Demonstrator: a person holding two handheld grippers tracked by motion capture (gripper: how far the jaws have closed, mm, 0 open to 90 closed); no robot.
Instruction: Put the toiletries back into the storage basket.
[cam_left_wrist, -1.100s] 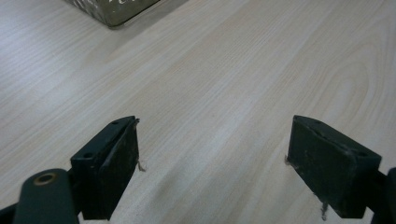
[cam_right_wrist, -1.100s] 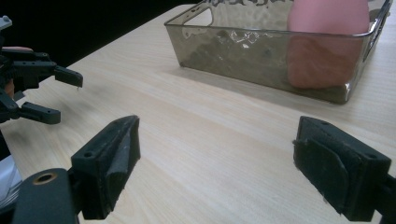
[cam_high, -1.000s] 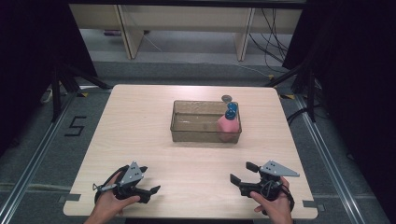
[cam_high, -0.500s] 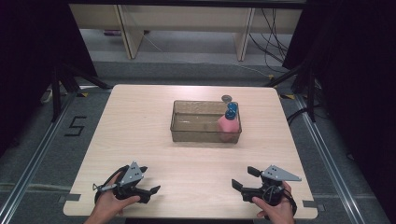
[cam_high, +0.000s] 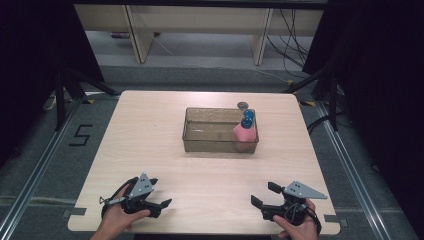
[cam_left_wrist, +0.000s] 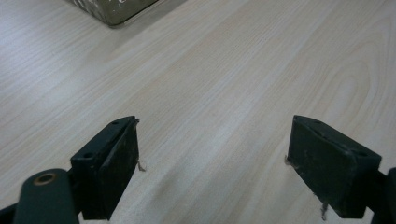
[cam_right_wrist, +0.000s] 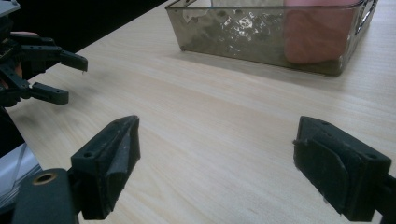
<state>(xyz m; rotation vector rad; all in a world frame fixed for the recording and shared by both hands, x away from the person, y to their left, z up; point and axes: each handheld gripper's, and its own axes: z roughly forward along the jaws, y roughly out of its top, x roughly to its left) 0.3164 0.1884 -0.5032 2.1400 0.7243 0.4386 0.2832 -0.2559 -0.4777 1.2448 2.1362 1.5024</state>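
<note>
Retreating toward the table's near edge, the right gripper (cam_high: 264, 193) is gaping empty like the left gripper (cam_high: 160, 193); the tub (cam_high: 220, 145) is lying ahead, nearer the right one.

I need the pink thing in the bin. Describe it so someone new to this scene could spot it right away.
On the light wooden table, find the clear rectangular bin near the middle. The pink bottle stands in the bin's right end, the side nearer the right gripper. It is the one coloured thing inside, with a blue top; a small dark round object lies outside, behind the bin.
</note>
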